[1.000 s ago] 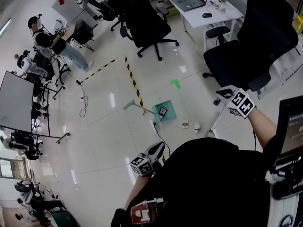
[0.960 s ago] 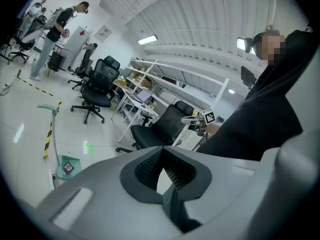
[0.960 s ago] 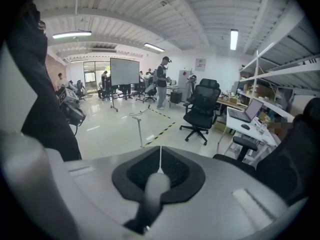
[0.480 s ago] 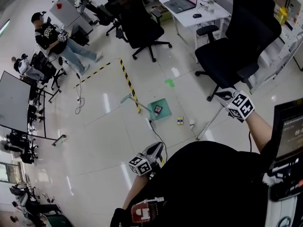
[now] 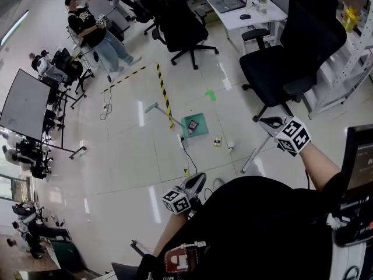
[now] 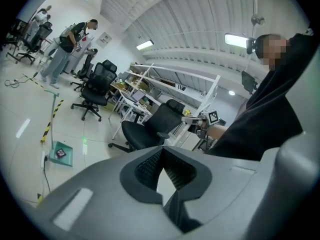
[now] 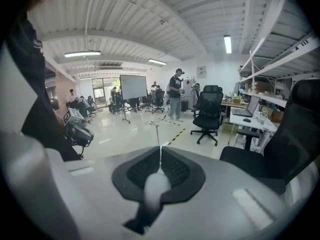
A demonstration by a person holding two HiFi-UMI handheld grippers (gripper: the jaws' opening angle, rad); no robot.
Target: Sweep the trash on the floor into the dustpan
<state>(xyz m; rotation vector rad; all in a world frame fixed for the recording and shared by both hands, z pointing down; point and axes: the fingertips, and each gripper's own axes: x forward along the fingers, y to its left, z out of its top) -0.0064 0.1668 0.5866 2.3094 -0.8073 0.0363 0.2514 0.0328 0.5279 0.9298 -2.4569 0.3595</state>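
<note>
Nothing much shifting since a second ago: right gripper (image 5: 269, 123) is clamping the white broom handle (image 5: 253, 154) high up (likely light and stiff), left gripper (image 5: 197, 182) is hanging closed and empty, and small, probably skittery trash (image 5: 217, 140) is lying just right of the green dustpan (image 5: 201, 131).

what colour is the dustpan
Teal green dustpan; the head view shows it best.

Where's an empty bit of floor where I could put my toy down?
The wide shiny floor between the striped tape and the big dark screen is bare, apart from a thin cable. It's crowded around the green dustpan, with a yellow scrap and a white scrap beside it, and under the black chairs.
</note>
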